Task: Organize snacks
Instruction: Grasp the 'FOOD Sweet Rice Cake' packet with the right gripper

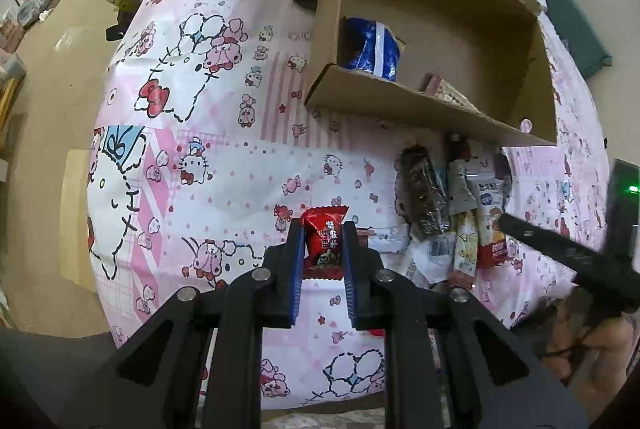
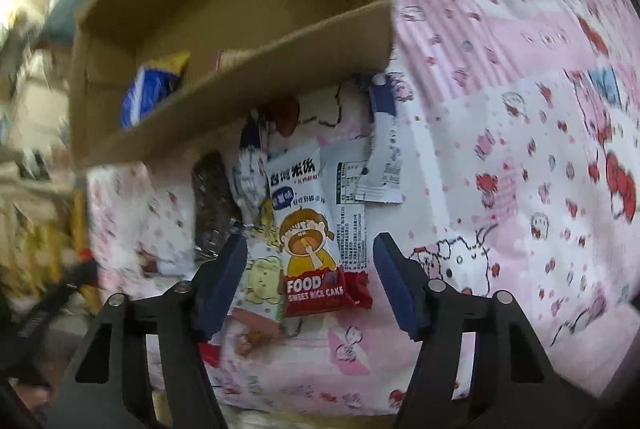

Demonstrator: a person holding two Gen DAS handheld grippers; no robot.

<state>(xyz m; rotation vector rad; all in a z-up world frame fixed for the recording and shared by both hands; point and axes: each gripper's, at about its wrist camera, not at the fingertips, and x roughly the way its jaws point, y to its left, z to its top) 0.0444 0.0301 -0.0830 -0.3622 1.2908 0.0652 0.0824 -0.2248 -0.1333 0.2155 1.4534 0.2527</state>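
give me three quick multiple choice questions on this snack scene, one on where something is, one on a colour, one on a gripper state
1. Where is the blue snack bag?
A. inside the cardboard box
B. on the floor
C. in the right gripper

2. What colour is the candy wrapper held by the left gripper?
A. green
B. red
C. yellow

3. How does the right gripper stand?
A. shut on a packet
B. shut on nothing
C. open above the rice cake packet

Answers:
1 A, the bag lies on the box floor behind its near wall.
2 B, the wrapper between the blue pads is red.
3 C, its jaws are wide apart with nothing between them.
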